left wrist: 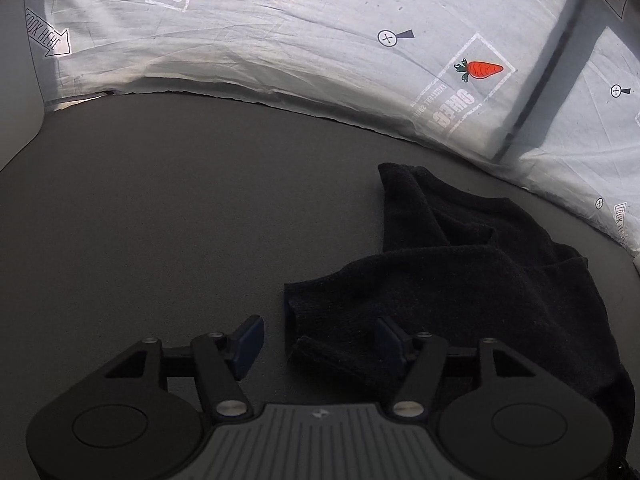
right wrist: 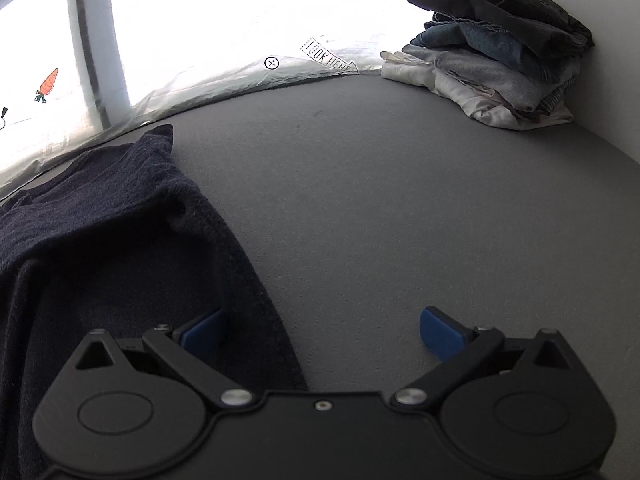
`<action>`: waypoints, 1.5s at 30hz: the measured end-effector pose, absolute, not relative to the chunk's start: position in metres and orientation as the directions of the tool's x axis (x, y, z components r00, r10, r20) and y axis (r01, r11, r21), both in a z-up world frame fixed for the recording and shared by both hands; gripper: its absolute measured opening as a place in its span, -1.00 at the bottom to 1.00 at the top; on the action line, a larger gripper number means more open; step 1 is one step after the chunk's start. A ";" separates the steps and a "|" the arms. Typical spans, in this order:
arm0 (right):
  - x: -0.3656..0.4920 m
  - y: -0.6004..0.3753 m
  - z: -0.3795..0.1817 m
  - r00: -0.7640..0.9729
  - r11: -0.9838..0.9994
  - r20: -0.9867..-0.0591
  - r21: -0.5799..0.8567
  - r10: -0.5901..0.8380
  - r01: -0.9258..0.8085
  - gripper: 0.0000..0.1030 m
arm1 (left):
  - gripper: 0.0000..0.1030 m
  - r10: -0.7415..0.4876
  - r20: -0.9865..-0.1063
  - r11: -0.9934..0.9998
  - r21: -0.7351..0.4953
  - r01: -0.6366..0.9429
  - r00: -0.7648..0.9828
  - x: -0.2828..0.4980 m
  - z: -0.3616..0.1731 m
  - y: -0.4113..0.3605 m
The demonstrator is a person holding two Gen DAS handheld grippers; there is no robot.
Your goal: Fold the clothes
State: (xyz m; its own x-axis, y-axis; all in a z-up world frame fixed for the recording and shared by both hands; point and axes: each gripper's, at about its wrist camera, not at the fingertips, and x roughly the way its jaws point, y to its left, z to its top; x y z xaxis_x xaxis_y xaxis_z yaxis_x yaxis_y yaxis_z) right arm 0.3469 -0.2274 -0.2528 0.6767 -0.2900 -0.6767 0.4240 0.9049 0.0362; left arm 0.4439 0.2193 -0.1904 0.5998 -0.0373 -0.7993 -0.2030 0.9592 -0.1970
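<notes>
Left gripper [left wrist: 320, 344] and right gripper [right wrist: 322, 336] both spread, straddling dark garment [left wrist: 480, 272] edges; folded stack [right wrist: 496, 48] at desk's [right wrist: 380, 200] far corner.

Home laundry spot, stacked folded clothes [right wrist: 496, 48], grey tabletop [right wrist: 380, 200]

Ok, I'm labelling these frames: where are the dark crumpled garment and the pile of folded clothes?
dark crumpled garment [left wrist: 472, 280], left wrist view, middle fold.
pile of folded clothes [right wrist: 492, 64], right wrist view, centre of stack.

White printed sheet [left wrist: 320, 40] behind the desk, arrow label "LOOK HERE" [right wrist: 329, 58], same label mirrored [left wrist: 47, 38], stamp text beside carrot print [left wrist: 483, 69] mirrored, illegible
</notes>
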 end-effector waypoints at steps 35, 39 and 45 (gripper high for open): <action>0.357 -0.217 -0.234 0.611 0.929 -0.766 0.049 -0.200 0.366 1.00 | -0.89 -0.199 -0.395 0.905 -0.425 0.014 0.897 0.460 -0.067 0.224; 0.356 -0.201 -0.223 0.633 0.961 -0.762 0.055 -0.135 0.271 1.00 | -0.89 -0.161 -0.388 0.906 -0.423 -0.020 0.907 0.459 -0.066 0.238; 0.362 -0.190 -0.220 0.627 0.975 -0.776 0.082 -0.067 0.206 1.00 | -0.89 -0.100 -0.418 0.895 -0.434 -0.102 0.903 0.452 -0.081 0.265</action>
